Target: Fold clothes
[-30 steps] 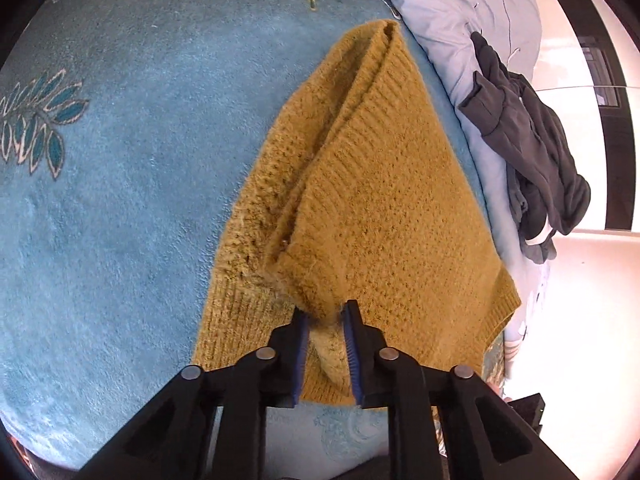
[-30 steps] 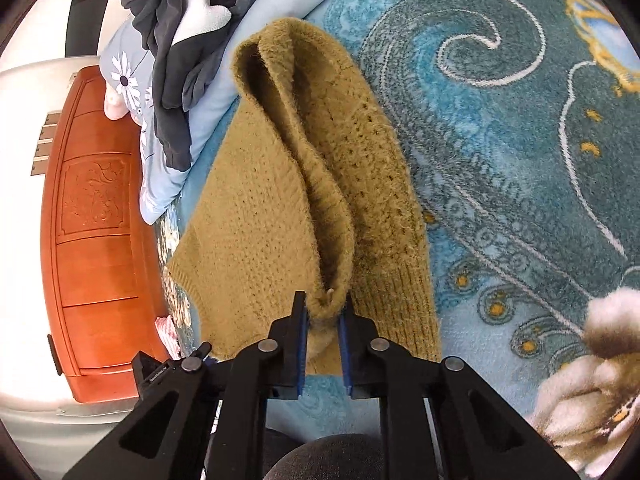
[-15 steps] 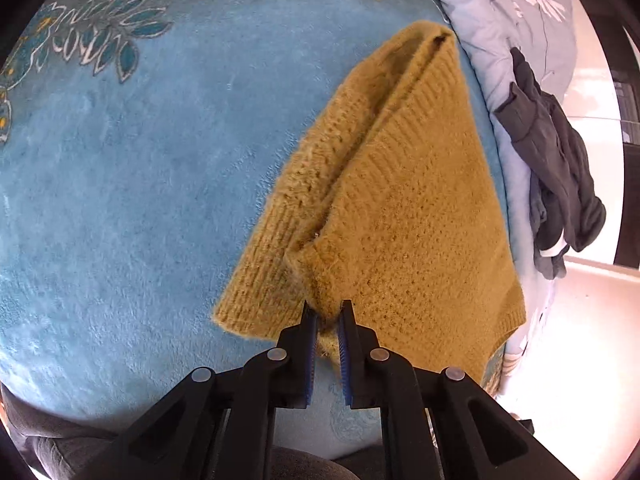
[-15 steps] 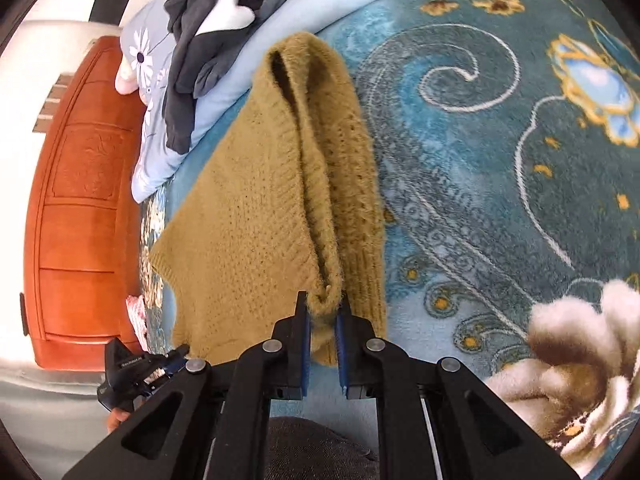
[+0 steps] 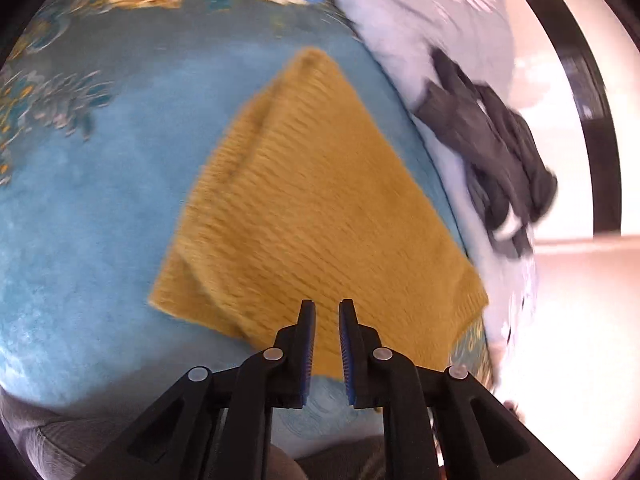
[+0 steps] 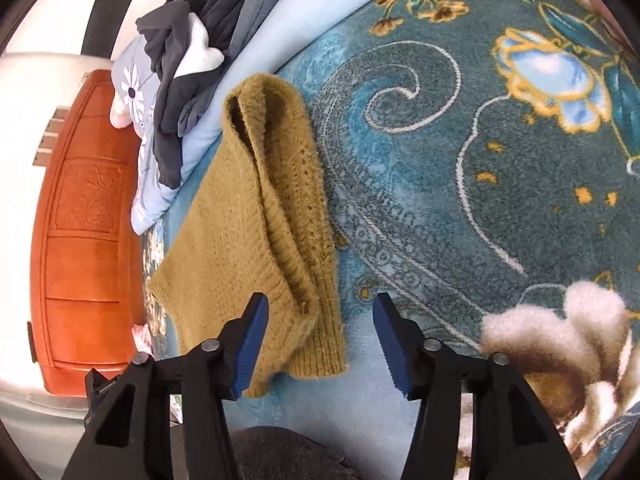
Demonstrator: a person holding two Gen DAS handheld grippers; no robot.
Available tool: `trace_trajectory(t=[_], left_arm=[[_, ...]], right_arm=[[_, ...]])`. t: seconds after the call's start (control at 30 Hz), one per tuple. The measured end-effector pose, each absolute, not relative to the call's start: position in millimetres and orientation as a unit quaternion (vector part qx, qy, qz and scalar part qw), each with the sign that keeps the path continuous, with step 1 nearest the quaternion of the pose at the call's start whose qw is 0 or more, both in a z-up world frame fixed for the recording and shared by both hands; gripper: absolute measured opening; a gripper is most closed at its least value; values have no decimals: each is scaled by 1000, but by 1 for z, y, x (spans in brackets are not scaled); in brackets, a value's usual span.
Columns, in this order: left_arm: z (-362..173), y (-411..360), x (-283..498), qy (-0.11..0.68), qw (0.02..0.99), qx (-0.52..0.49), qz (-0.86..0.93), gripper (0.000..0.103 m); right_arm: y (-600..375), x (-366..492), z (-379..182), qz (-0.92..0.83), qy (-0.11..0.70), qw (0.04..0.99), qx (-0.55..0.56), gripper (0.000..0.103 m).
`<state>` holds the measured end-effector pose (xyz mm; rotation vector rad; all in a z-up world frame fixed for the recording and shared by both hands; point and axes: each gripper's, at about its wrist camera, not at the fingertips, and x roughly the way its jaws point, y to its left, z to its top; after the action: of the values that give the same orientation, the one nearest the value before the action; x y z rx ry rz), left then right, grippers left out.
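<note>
A mustard yellow knit sweater [image 5: 320,220] lies folded on the blue patterned rug [image 5: 100,220]; it also shows in the right wrist view [image 6: 256,224]. My left gripper [image 5: 327,320] hovers over the sweater's near edge, jaws a narrow gap apart with nothing between them. My right gripper [image 6: 320,312] is wide open above the sweater's near corner, touching nothing. The left wrist view is blurred by motion.
A pale blue floral quilt [image 5: 440,32] with dark grey clothes [image 5: 492,148] on it lies beyond the sweater; the clothes [image 6: 200,40] also show in the right wrist view. An orange wooden cabinet [image 6: 80,232] stands at the left. A cream flower pattern [image 6: 560,340] marks the rug.
Both grippers have let go of the sweater's fold, which now lies flat on the rug. The right jaws opened wide; the left opened slightly and moved back.
</note>
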<state>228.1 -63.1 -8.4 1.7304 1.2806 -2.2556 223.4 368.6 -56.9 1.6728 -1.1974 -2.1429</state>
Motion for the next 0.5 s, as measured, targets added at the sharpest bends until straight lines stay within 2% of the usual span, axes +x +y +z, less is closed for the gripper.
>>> trace_trajectory(t=[0.07,0.2,0.5], left_arm=[[-15,-18,207,365,-31,585,-724,20],[-48,30,193,334,-34,614,-714,20],[-70,38,203,340,-26,616,-710,20]], right_arm=[[366,222,-63,-708,-419,84,563,57],[358,219,-70,-695,-426,81,573,57],[345,212,-75,-689,-419,70,587,57]])
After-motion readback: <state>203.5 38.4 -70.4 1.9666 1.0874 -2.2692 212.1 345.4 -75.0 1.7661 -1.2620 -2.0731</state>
